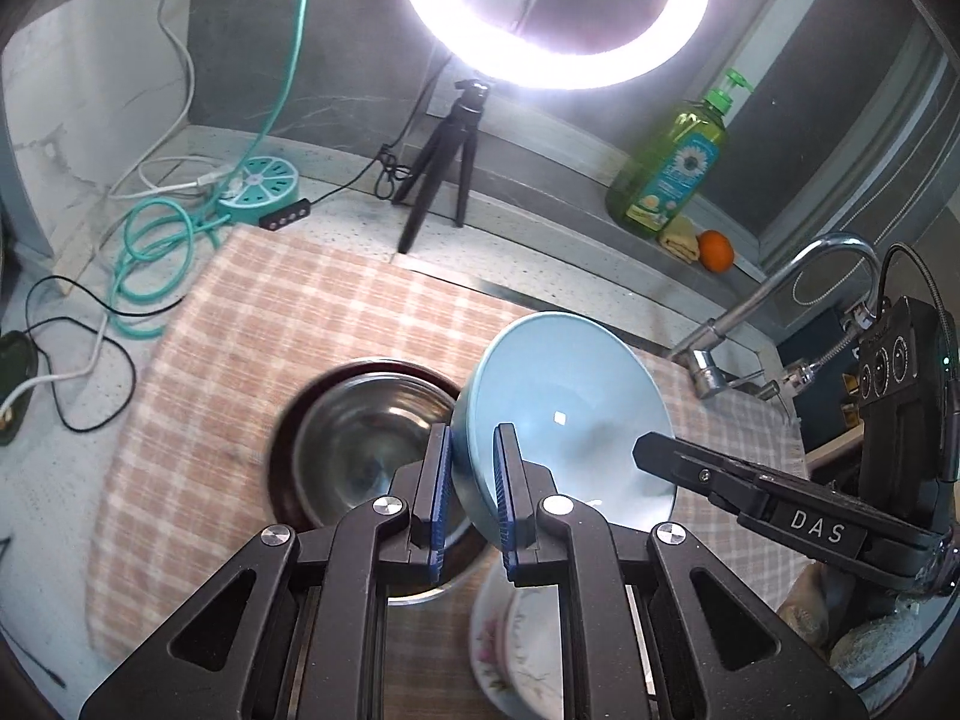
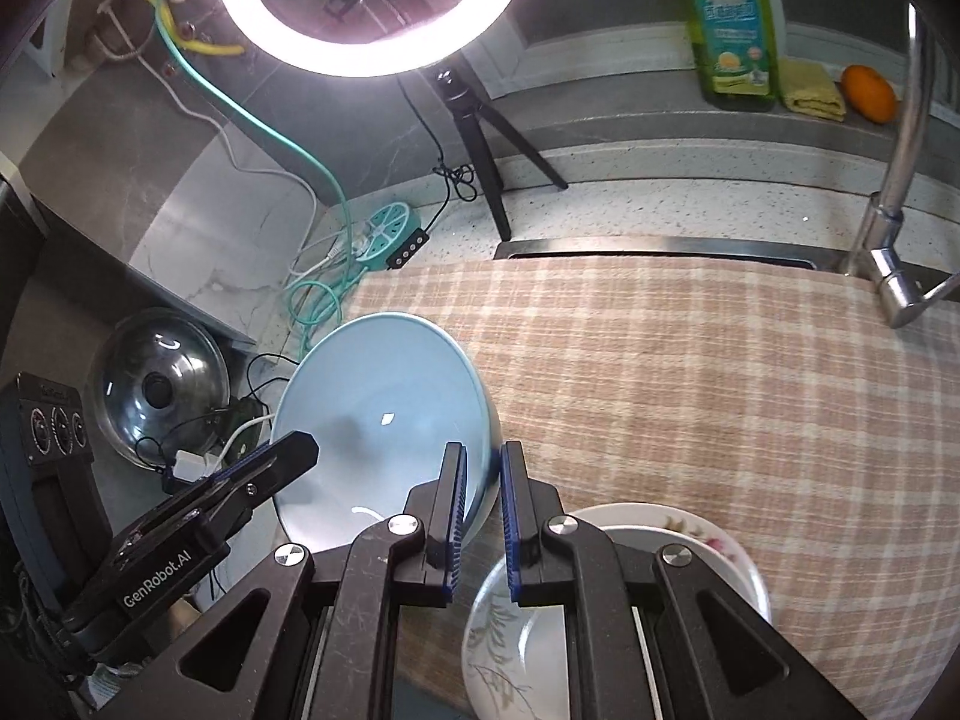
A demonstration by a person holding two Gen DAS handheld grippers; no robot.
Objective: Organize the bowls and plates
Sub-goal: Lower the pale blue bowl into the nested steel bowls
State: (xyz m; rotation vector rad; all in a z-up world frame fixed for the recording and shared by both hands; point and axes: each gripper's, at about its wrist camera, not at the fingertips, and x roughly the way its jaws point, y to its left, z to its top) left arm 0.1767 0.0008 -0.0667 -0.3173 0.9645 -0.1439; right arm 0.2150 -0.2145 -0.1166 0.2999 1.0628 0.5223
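Two grippers share one pale blue bowl [image 1: 558,414] above a checked cloth [image 1: 288,312] spread over the counter. Around it stand a lit ring light [image 1: 555,18] on a small black tripod [image 1: 444,162], a green bottle of dish soap [image 1: 672,162] with a folded yellow cloth [image 1: 681,240] and an orange [image 1: 716,250] on the ledge behind, a chrome faucet [image 1: 780,294] at the right, and a teal round power strip [image 1: 264,183] with tangled cables at the left. Just left of the bowl and below it, a steel bowl [image 1: 366,444] sits on the cloth; a floral plate [image 2: 660,546] with a white floral dish [image 2: 510,642] lying in it rests under the grippers. A glass pot lid [image 2: 159,384] lies off the cloth's far left.

Both grippers point steeply downward. The left gripper [image 1: 471,480] is clamped on the bowl's left rim, one blue pad inside and one outside. The right gripper [image 2: 480,498] is clamped the same way on the opposite rim, reaching in from the other side.

Held between them clear of the cloth, the bowl is tipped: its opening faces up and toward the cameras, its far rim higher than its near rim.
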